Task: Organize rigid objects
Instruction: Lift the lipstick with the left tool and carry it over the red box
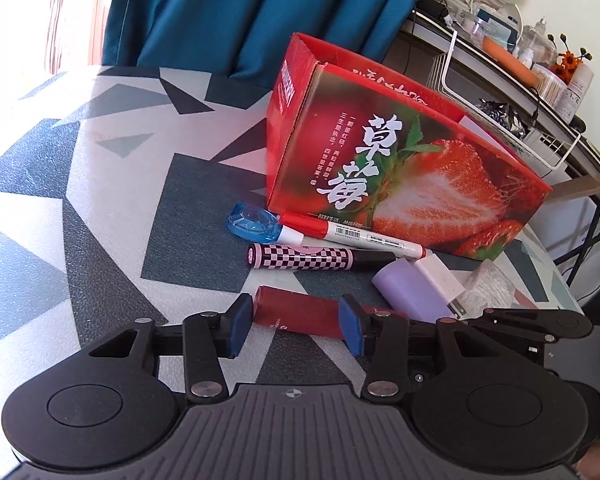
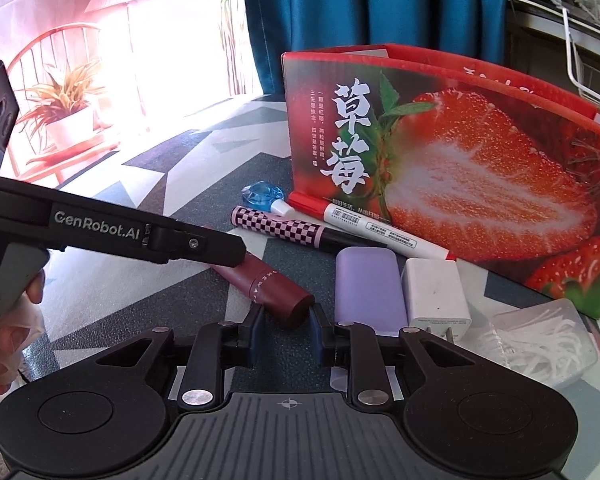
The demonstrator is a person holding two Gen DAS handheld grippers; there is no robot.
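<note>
A dark red tube (image 1: 296, 312) (image 2: 268, 284) lies on the patterned table (image 1: 100, 200). My left gripper (image 1: 296, 322) straddles it, its blue pads close beside the tube with a thin gap showing at the left pad. My right gripper (image 2: 286, 320) is shut on the tube's near cap end. In the right wrist view the left gripper's finger (image 2: 220, 246) covers the tube's far end. Behind stand an open strawberry box (image 1: 400, 168) (image 2: 480, 168), a checkered pen (image 2: 284, 226), a red-capped white marker (image 2: 380, 232) and a blue clear piece (image 2: 262, 192).
A purple case (image 2: 366, 288), a white charger (image 2: 436, 296) and a clear box of white picks (image 2: 540, 340) lie right of the tube. A hand (image 2: 4, 328) holds the left gripper. A wire rack and cluttered shelf (image 1: 500, 92) stand back right, a blue curtain (image 1: 260, 8) behind.
</note>
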